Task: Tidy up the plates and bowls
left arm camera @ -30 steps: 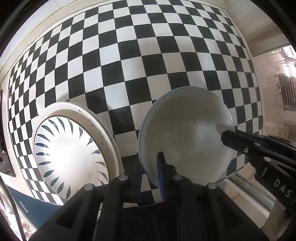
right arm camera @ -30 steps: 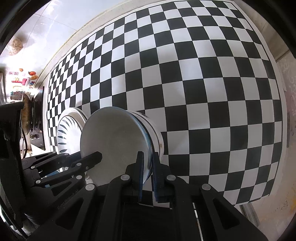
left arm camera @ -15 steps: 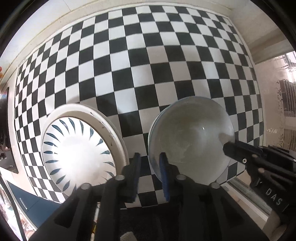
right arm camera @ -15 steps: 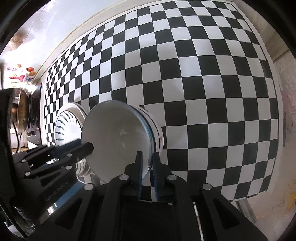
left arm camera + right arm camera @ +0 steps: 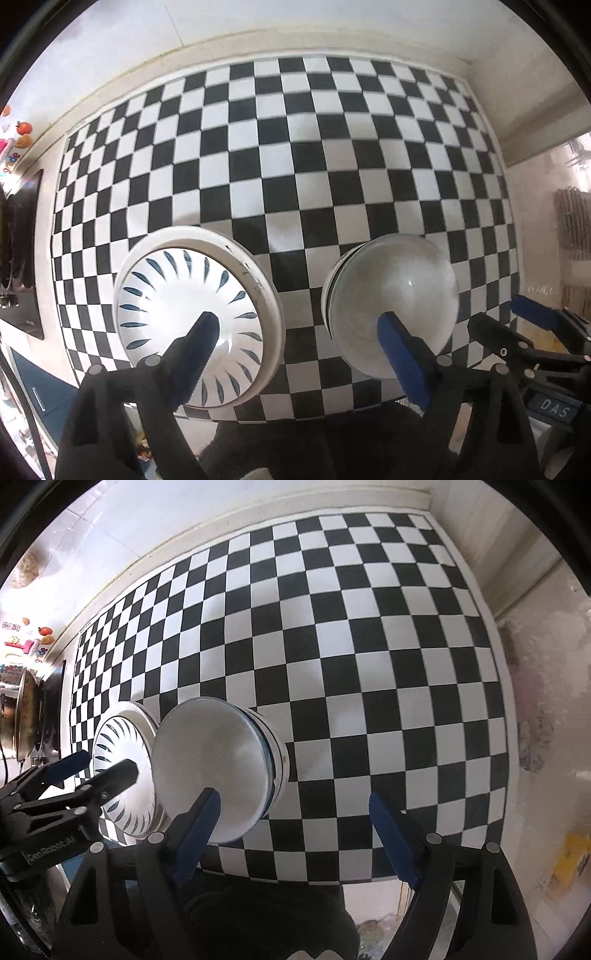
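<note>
**Both grippers let go of the white bowl**

Checkered black-and-white cloth (image 5: 295,155) covered the counter in both views, with a pale wall along the top edge. In the left wrist view, a patterned bowl (image 5: 184,314) with blue leaf marks sat at lower left, and a plain white bowl (image 5: 395,295) rested on a stack at lower right, the two apart with cloth squares between them. The left gripper (image 5: 299,336) stood wide apart, its jaws having just been opening; one blue pad showed in front of each bowl, with nothing pressed between them. At the lower right edge the right gripper (image 5: 517,317) came into frame, also spread.

In the right wrist view, the white bowl (image 5: 210,760) lay at centre left atop its stack, just beside the patterned bowl (image 5: 122,764) on its left. The right gripper (image 5: 295,819) was released too, jaws just opened, its left pad over the bowl's near rim and its right pad over bare cloth. The left gripper (image 5: 99,764) reached in from the left edge.
</note>
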The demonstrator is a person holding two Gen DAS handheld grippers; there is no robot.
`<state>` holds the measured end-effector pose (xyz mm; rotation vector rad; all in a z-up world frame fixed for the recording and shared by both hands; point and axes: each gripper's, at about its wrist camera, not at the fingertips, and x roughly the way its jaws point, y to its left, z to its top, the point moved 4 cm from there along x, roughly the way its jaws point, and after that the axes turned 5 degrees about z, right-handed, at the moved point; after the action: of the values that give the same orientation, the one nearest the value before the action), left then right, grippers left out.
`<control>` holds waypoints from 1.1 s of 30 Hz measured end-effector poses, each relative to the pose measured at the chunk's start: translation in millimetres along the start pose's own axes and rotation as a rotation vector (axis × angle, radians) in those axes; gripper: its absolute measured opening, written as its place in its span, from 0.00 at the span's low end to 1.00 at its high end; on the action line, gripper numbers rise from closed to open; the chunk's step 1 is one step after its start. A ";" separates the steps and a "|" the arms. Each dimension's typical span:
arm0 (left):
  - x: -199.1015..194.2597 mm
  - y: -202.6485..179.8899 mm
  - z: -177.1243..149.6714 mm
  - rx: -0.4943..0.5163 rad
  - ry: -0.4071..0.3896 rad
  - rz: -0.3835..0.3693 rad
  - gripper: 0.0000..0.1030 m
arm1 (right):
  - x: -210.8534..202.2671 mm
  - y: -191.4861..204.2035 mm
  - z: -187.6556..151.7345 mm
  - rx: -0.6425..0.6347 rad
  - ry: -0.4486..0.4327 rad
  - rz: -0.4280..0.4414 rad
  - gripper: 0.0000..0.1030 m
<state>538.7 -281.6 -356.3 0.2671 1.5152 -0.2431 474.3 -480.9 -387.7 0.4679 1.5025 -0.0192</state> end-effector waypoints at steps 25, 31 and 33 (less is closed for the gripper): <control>-175.5 15.1 -49.4 -0.037 -0.164 0.063 0.85 | -189.8 69.0 -47.9 -0.123 -0.261 -0.078 0.83; -178.9 11.3 -59.8 -0.028 -0.144 0.058 0.85 | -199.1 69.0 -52.2 -0.124 -0.273 -0.087 0.83; -177.9 10.1 -61.3 -0.024 -0.139 0.054 0.85 | -199.6 68.5 -51.4 -0.125 -0.275 -0.086 0.83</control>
<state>476.4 -253.9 -180.6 0.2663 1.3709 -0.1962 428.7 -456.9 -176.7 0.2867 1.2444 -0.0547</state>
